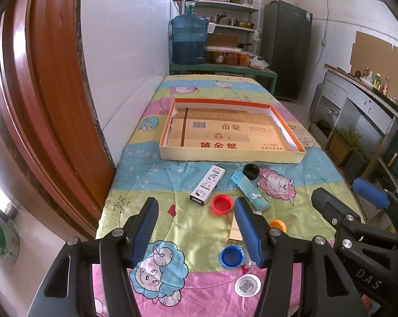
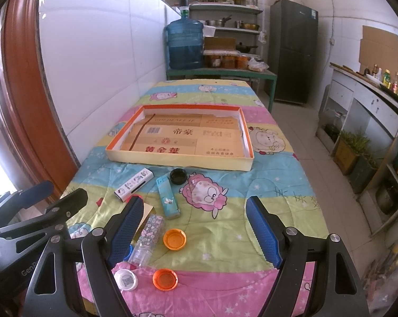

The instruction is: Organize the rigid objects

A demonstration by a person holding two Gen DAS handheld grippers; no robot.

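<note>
Cloth, card and plastic on a kitchen table

A soft, faintly sheened printed cloth (image 2: 265,174) covers the table, lightly creased. The shallow tray (image 2: 177,159) looks like matt cardboard, lined with brown printed card. The bottle caps, such as the orange cap (image 2: 174,239) and red cap (image 1: 222,204), are smooth glossy plastic. The gripper fingers (image 2: 263,231) carry ribbed blue rubbery pads on matt black plastic.

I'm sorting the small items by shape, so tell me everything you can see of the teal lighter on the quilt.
The teal lighter is a slim rectangular block, seemingly plastic, with small white flower prints and a perforated top end. It lies flat on the cartoon quilt, top end toward the black cap, in front of the shallow box. Neither gripper touches it.
</note>
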